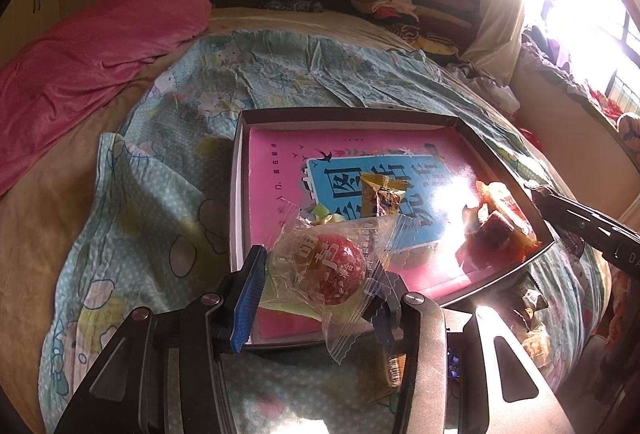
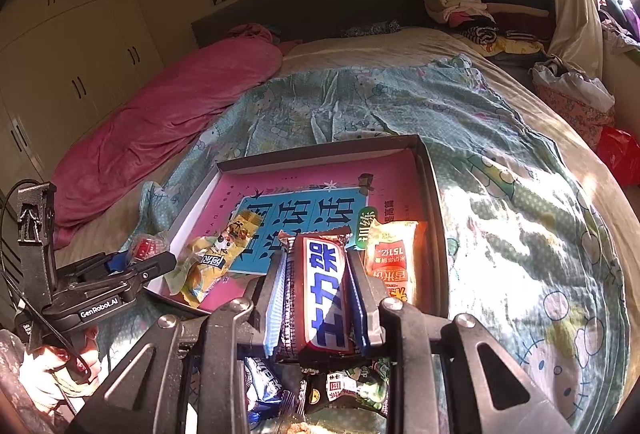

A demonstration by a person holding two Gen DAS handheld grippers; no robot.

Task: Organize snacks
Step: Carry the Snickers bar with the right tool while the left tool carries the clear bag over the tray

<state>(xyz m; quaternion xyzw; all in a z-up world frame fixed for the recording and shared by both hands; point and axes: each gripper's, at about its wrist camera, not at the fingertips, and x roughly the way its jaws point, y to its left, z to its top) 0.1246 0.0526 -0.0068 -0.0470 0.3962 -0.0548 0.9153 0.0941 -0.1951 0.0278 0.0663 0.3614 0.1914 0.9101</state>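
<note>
The left gripper clamps a clear-wrapped red round sweet above the near edge of the dark tray on the bed. The right gripper grips a brown chocolate bar over that same edge; a yellow packet and an orange packet lie inside.

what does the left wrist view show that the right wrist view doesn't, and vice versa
Only the left wrist view: the left gripper holding a clear-wrapped red round candy up close. Only the right wrist view: the right gripper shut on a brown chocolate bar, and white wardrobe doors. Both: the shallow box with a pink book and a yellow snack packet.
</note>
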